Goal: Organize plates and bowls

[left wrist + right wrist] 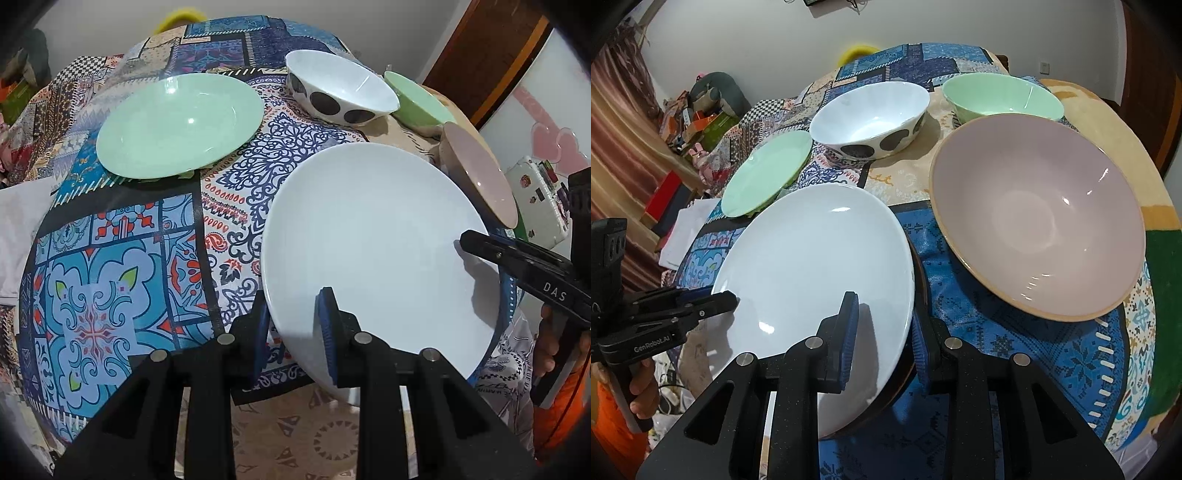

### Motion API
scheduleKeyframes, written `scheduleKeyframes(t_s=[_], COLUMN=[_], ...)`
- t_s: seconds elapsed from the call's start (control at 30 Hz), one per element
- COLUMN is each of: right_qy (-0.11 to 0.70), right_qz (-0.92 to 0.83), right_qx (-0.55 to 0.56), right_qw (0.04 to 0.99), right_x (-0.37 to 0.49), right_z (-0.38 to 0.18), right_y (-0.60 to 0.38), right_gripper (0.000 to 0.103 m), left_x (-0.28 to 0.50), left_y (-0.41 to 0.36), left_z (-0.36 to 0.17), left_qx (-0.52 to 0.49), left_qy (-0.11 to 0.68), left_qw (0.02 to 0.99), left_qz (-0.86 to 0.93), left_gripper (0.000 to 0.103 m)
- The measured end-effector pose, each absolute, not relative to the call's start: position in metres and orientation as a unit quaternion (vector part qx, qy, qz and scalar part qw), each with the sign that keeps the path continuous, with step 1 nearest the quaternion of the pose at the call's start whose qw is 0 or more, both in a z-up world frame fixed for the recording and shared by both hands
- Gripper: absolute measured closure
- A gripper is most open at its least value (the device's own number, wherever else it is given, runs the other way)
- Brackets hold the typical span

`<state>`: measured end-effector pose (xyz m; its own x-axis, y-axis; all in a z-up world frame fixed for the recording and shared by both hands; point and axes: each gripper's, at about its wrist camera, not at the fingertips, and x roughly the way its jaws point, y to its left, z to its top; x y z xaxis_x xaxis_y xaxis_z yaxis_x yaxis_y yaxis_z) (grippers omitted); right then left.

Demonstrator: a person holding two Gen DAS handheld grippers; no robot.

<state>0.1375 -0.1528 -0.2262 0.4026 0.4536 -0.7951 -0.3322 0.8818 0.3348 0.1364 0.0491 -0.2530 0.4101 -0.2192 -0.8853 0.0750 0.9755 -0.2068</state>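
Under the white plate, gripped by both claws, only the right view shows a dark plate.

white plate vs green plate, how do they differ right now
The white plate has both grippers at its rim, left gripper and right gripper, and looks tilted; the green plate lies flat and untouched farther back. The white plate looks larger, though it is nearer. Both are round, plain and empty.
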Motion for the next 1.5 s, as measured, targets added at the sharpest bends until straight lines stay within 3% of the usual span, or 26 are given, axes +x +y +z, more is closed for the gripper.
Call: scheduleKeyframes(t_s=[0.43,0.57,0.7,0.87,1.0,1.1,1.5], right_qy=[0.473,0.464,0.447,0.431,0.413,0.41,0.448], right_qz=[0.218,0.223,0.231,0.246,0.261,0.268,0.274], right_qx=[0.023,0.025,0.018,0.009,0.002,0.005,-0.007], right_qw=[0.853,0.857,0.864,0.868,0.872,0.872,0.851], right_x=[0.132,0.132,0.134,0.14,0.149,0.157,0.214], right_z=[-0.21,-0.199,-0.188,-0.176,-0.165,-0.163,-0.194], right_y=[-0.154,-0.151,-0.138,-0.116,-0.092,-0.075,-0.015], right_gripper=[0.075,0.073,0.063,0.048,0.038,0.033,0.033], left_x=[0.129,0.123,0.118,0.12,0.128,0.138,0.203], left_y=[0.047,0.055,0.072,0.098,0.122,0.137,0.186], left_z=[-0.238,-0.224,-0.201,-0.177,-0.16,-0.156,-0.194], left_qx=[-0.045,-0.042,-0.032,-0.029,-0.033,-0.036,-0.018], left_qy=[0.512,0.491,0.456,0.428,0.408,0.406,0.431], left_qw=[0.854,0.868,0.889,0.903,0.912,0.913,0.901], left_qz=[-0.08,-0.063,-0.033,-0.002,0.021,0.032,0.05], left_gripper=[0.075,0.057,0.039,0.028,0.014,0.011,0.011])
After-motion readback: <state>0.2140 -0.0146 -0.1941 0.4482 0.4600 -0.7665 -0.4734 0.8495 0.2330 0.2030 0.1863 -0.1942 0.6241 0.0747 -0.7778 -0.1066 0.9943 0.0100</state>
